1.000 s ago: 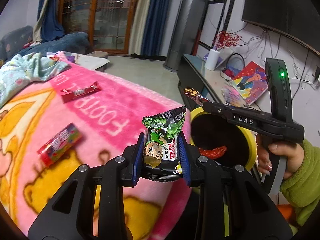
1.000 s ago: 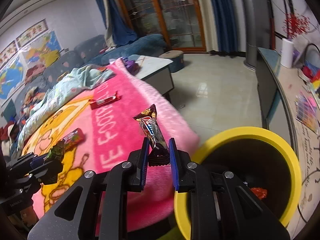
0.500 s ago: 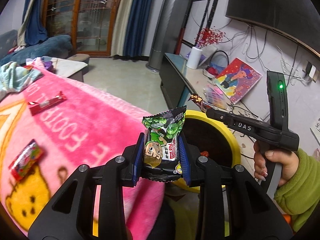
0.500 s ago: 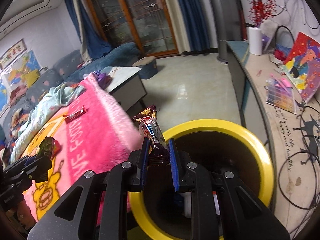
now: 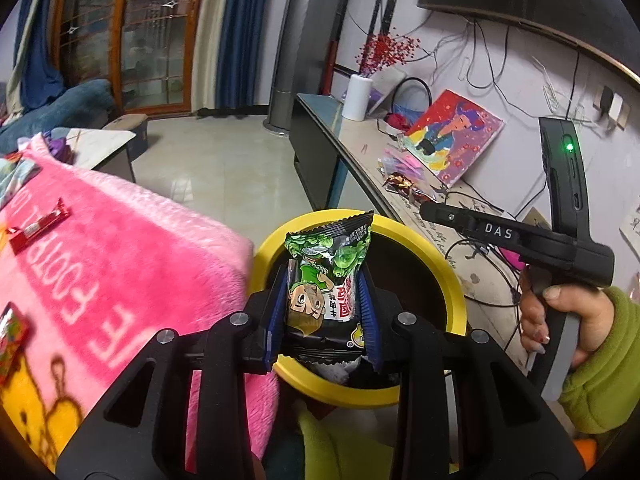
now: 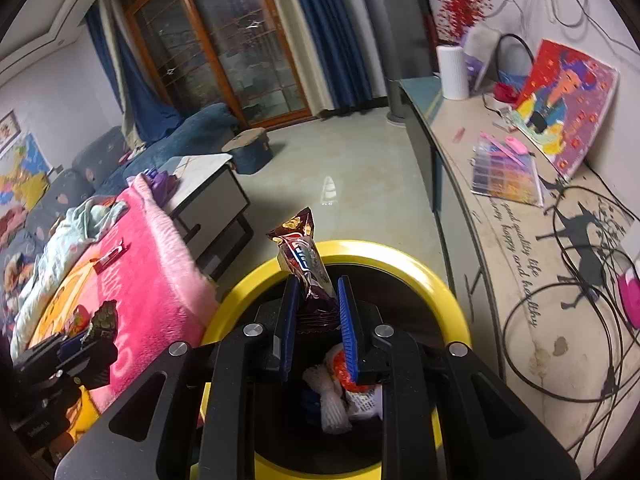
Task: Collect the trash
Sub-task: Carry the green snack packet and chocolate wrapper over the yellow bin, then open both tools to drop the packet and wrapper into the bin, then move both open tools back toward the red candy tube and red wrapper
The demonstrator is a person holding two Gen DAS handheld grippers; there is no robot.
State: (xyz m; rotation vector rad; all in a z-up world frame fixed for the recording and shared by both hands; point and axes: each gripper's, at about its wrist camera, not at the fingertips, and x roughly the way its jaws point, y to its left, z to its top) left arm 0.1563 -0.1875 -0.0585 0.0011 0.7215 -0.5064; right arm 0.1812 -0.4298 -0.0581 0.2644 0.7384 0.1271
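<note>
My left gripper (image 5: 323,300) is shut on a green snack packet (image 5: 326,276) and holds it over the near rim of the yellow bin (image 5: 452,280). My right gripper (image 6: 314,312) is shut on a brown candy-bar wrapper (image 6: 306,264) over the same yellow bin (image 6: 448,292), whose inside holds white and red trash (image 6: 340,392). The right gripper also shows in the left wrist view (image 5: 430,207), the wrapper (image 5: 404,184) sticking out of its tip. A red wrapper (image 5: 38,226) and a colourful wrapper (image 5: 10,336) lie on the pink blanket (image 5: 120,256).
A long low cabinet (image 6: 500,216) with cables, a painting and a white roll runs along the right wall beside the bin. A small white table (image 6: 208,188) stands past the blanket's far edge. Tiled floor (image 6: 340,168) lies beyond the bin.
Both grippers have moved right off the pink blanket and now hang over the yellow bin. Each still holds its wrapper.
</note>
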